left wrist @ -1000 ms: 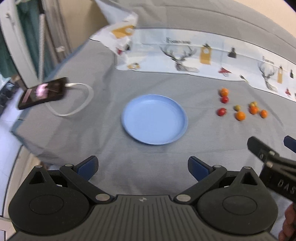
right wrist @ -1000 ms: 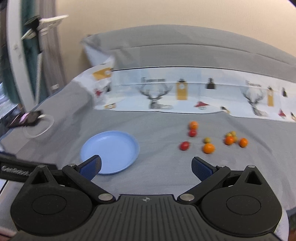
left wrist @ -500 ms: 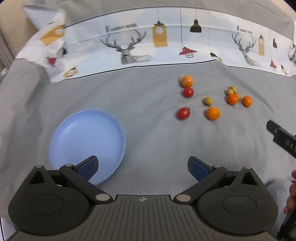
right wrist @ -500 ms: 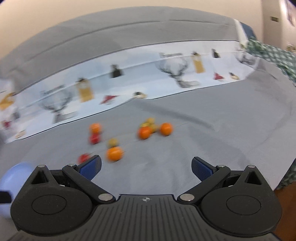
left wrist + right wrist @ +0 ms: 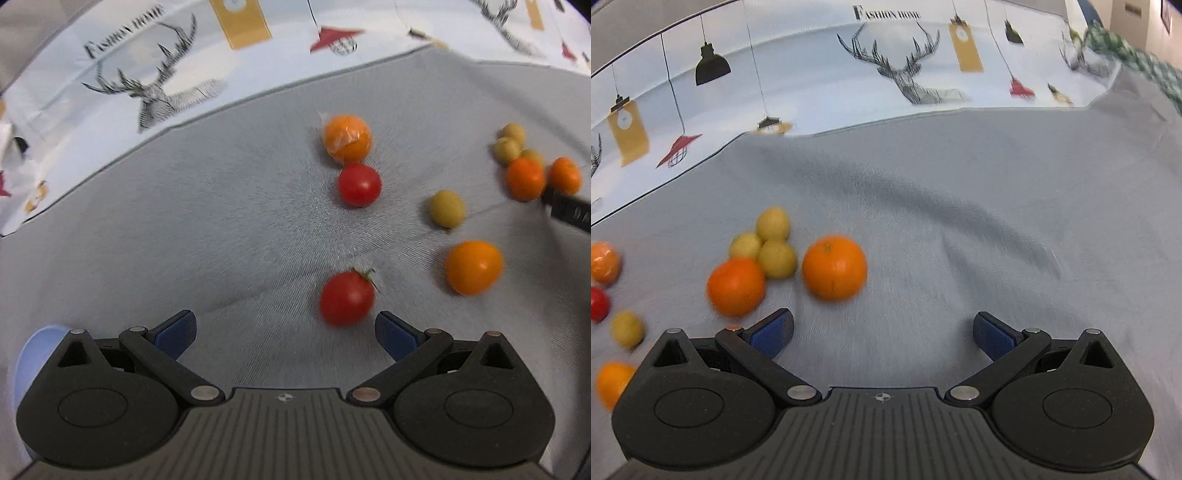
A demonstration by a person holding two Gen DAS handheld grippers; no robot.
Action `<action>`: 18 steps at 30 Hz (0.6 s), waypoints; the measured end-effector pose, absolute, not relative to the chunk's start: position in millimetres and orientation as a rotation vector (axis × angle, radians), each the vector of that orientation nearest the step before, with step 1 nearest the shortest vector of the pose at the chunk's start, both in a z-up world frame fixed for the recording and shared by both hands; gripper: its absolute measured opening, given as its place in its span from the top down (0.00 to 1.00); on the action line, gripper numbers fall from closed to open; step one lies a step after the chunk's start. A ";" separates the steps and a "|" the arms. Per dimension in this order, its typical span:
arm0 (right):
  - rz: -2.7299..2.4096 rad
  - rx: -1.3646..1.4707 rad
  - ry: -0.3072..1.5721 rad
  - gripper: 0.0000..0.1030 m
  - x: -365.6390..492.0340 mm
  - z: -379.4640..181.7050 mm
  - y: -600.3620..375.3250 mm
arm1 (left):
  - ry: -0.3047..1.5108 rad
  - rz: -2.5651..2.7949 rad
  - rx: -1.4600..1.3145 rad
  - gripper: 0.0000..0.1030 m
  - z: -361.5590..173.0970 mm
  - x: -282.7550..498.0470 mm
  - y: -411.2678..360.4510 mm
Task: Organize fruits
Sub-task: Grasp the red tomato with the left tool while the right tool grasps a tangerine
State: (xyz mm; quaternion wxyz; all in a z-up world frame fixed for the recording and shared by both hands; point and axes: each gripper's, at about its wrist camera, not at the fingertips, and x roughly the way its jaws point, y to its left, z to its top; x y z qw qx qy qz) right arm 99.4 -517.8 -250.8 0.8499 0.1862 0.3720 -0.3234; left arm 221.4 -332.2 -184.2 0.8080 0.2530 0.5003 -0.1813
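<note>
The left gripper hung low over a grey bedspread with its blue-padded fingers spread wide and nothing between them. A stemmed red tomato lay just ahead, nearer the gripper's right finger. Beyond it sat a second red tomato just beside a wrapped orange fruit, with a yellow-green fruit and a smooth orange fruit off to the right.

The right gripper was likewise spread and empty. An orange lay ahead of it toward its left finger, and a second orange sat just past that fingertip. Three small yellow-green fruits clustered behind, touching one another. In the left wrist view, a dark part of the right gripper reached in at the right edge, close to the two oranges.

Only a sliver of the blue plate showed, at the lower left behind the left gripper's body. Nothing could be seen resting on that sliver.

A white cloth printed with deer heads and hanging lamps ran along the far edge of the bedspread.

Judging by the spread of fruit, the sorting had barely begun. Every visible piece lay loose on the fabric, and all appeared left to be gathered. The stemmed tomato and the nearer orange looked the likeliest first picks.
</note>
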 end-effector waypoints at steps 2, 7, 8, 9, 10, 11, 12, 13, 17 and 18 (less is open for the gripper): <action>-0.660 0.356 0.757 0.00 111.3 -256.0 -519.0 | 1.071 -0.411 0.504 0.00 -189.8 228.7 -330.7; -0.668 0.332 0.726 0.00 123.8 -261.4 -520.5 | 1.122 -0.442 0.416 0.00 -195.1 246.1 -323.3; -0.666 0.335 0.727 0.00 124.0 -261.6 -521.2 | 1.134 -0.444 0.400 0.00 -196.0 248.6 -321.1; -0.665 0.335 0.726 0.00 124.1 -261.7 -521.3 | 1.141 -0.445 0.391 0.00 -196.9 251.1 -320.8; -0.666 0.334 0.725 0.00 123.4 -261.1 -521.4 | 1.145 -0.447 0.391 0.00 -197.1 253.1 -320.9; -0.668 0.332 0.725 0.00 123.7 -261.2 -521.5 | 1.148 -0.447 0.395 0.00 -196.6 253.5 -321.0; -0.668 0.332 0.725 0.00 123.4 -261.0 -521.0 | 1.149 -0.441 0.406 0.00 -195.9 253.8 -321.7; -0.668 0.332 0.726 0.00 123.9 -261.1 -521.3 | 1.141 -0.435 0.423 0.00 -194.6 252.6 -323.0; -0.661 0.336 0.726 0.04 118.8 -258.7 -520.7 | 1.099 -0.518 0.428 0.51 -183.5 240.8 -327.0; -0.662 0.342 0.717 0.20 117.3 -257.4 -520.7 | 1.087 -0.527 0.437 0.68 -179.1 237.7 -329.8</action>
